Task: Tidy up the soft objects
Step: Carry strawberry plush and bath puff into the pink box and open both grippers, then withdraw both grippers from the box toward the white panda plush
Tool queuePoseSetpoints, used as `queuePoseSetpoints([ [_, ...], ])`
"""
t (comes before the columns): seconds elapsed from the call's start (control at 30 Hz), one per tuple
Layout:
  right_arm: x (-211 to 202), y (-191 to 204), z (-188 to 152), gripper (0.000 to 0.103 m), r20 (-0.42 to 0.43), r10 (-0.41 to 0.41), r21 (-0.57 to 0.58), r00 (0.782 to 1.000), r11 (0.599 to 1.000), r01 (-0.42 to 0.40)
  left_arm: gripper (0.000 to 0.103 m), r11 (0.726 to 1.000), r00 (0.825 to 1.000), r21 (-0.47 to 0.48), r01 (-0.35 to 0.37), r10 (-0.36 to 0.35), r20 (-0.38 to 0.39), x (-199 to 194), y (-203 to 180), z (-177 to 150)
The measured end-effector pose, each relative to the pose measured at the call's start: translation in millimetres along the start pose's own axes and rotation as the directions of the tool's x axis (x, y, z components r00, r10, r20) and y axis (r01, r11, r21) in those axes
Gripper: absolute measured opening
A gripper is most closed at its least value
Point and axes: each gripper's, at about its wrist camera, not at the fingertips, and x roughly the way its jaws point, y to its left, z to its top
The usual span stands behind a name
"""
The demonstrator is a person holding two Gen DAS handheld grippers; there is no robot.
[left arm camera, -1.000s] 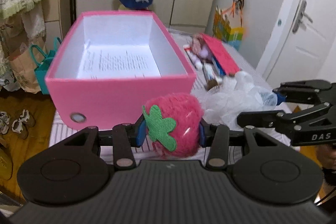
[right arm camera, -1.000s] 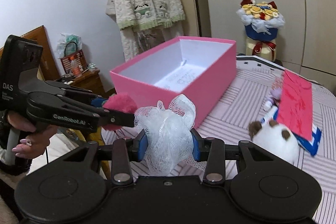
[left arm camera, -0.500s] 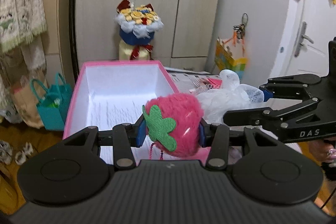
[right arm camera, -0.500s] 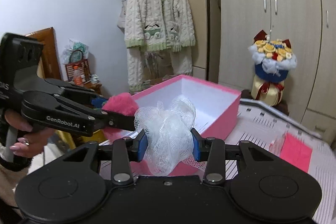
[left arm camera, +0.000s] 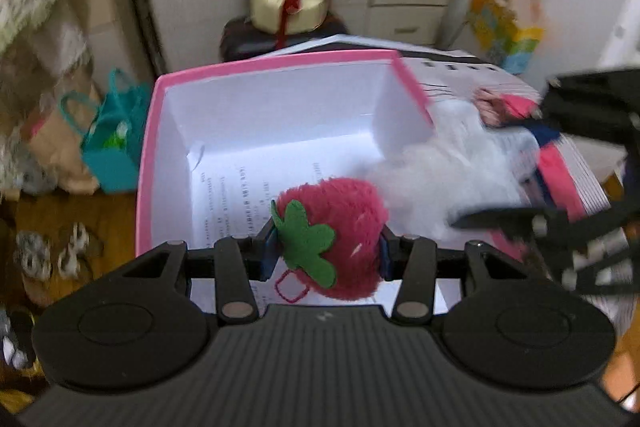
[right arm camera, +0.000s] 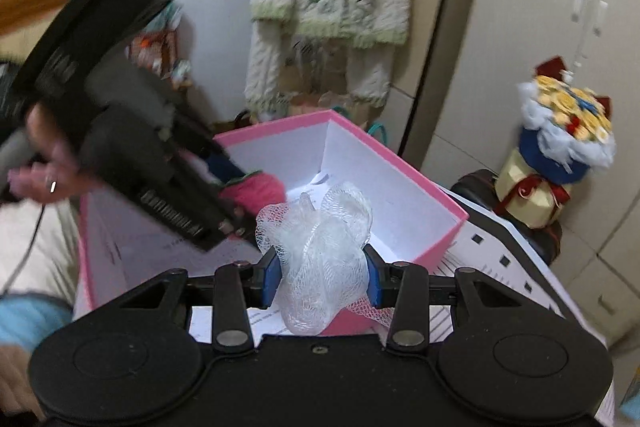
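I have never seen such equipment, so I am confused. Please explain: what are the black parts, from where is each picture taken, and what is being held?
There is no robot here. A person holds two handheld clamps, each with a camera that looks forward along its two fingers. The black shape at the bottom of each picture is that tool's own body.

The left camera's picture shows the left gripper squeezing a plush strawberry above the open pink box, which holds a printed sheet.

The right camera's picture shows the right gripper squeezing a white mesh bath sponge at the same box. The blurred black tool on the left there is the other gripper, in the person's hand.

The box stands on a striped surface.
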Motion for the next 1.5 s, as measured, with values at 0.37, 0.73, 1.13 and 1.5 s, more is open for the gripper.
queuePoseSetpoints([
  [0.37,56.4,5.0,13.1,0.046,-0.128,-0.002,-0.188,0.992,0.982,-0.023,0.046,0.983,0.989,0.122,-0.139,0.145,-0.042,39.9,-0.3,26.7],
  [0.73,88.0,0.7,13.6,0.047,-0.205,0.018,-0.215,0.979,0.975,-0.063,0.051,0.969,0.979,0.186,-0.160,0.180,-0.093,54.8,-4.9,26.9],
  [1.13,79.4,8.6,12.4,0.073,-0.158,0.062,-0.177,0.985,0.980,-0.090,0.076,0.975,0.989,0.179,-0.130,0.141,-0.051,33.6,-2.2,22.3],
  [1.5,30.1,28.6,14.4,0.074,-0.086,0.072,-0.036,0.994,0.996,-0.075,0.076,0.978,0.995,0.181,-0.100,0.102,0.000,-18.7,-6.0,3.9],
])
